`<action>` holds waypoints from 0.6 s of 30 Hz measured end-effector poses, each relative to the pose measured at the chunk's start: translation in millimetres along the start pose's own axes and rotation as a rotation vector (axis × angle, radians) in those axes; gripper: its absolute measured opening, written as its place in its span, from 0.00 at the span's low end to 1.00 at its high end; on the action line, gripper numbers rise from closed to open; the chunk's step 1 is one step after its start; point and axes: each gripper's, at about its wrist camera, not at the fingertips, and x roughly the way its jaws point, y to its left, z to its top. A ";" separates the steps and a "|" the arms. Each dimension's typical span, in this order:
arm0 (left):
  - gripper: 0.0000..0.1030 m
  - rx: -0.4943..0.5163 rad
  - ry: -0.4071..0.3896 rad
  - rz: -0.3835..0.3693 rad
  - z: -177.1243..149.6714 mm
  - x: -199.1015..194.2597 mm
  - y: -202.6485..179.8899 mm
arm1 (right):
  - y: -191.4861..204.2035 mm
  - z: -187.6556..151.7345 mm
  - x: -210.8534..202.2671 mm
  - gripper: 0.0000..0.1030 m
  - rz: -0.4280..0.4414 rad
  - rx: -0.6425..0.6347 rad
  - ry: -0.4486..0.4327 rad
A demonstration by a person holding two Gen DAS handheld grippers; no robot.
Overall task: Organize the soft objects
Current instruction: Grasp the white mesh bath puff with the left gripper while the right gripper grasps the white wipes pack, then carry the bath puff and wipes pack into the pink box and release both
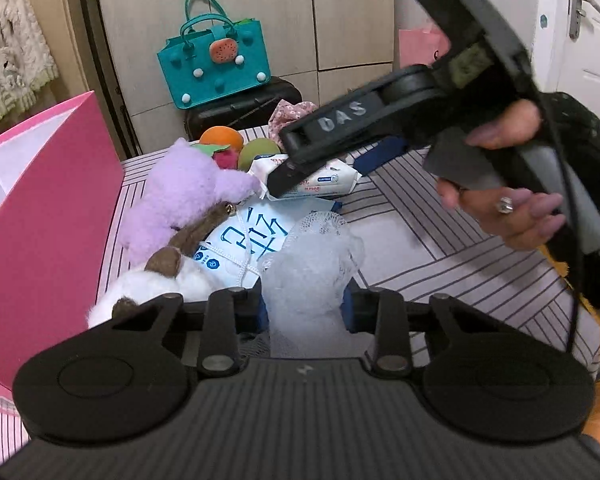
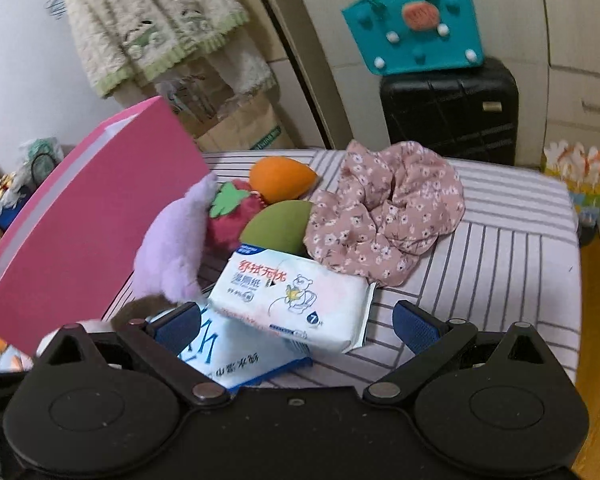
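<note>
My left gripper [image 1: 304,304] is shut on a white mesh bath pouf [image 1: 312,264] and holds it above the striped bed. My right gripper [image 2: 296,326] is open, its blue pads either side of a white wet-wipes pack [image 2: 292,300] that lies on a blue-and-white pack [image 2: 236,360]. In the left wrist view the right gripper [image 1: 284,176] reaches down onto that wipes pack [image 1: 320,178]. A purple plush toy [image 1: 176,196] and a brown-and-white plush [image 1: 152,280] lie to the left.
An open pink paper bag [image 1: 48,216] stands at the left on the bed [image 1: 440,272]. Orange, red and green soft fruits [image 2: 280,200] and a floral pink cloth [image 2: 384,208] lie behind. A teal felt bag [image 1: 216,60] sits on a black suitcase [image 2: 448,112] beyond the bed.
</note>
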 end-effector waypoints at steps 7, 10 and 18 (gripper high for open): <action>0.40 0.023 -0.019 0.039 -2.0 1.2 -7.7 | 7.6 5.8 16.8 0.95 -0.046 0.045 -0.014; 0.54 0.052 -0.025 0.074 -6.1 3.6 -13.9 | 14.8 -0.1 18.2 0.84 -0.102 -0.001 -0.033; 0.37 0.059 -0.042 0.107 -6.2 5.7 -15.3 | 18.3 -16.9 -3.7 0.82 -0.132 -0.054 -0.048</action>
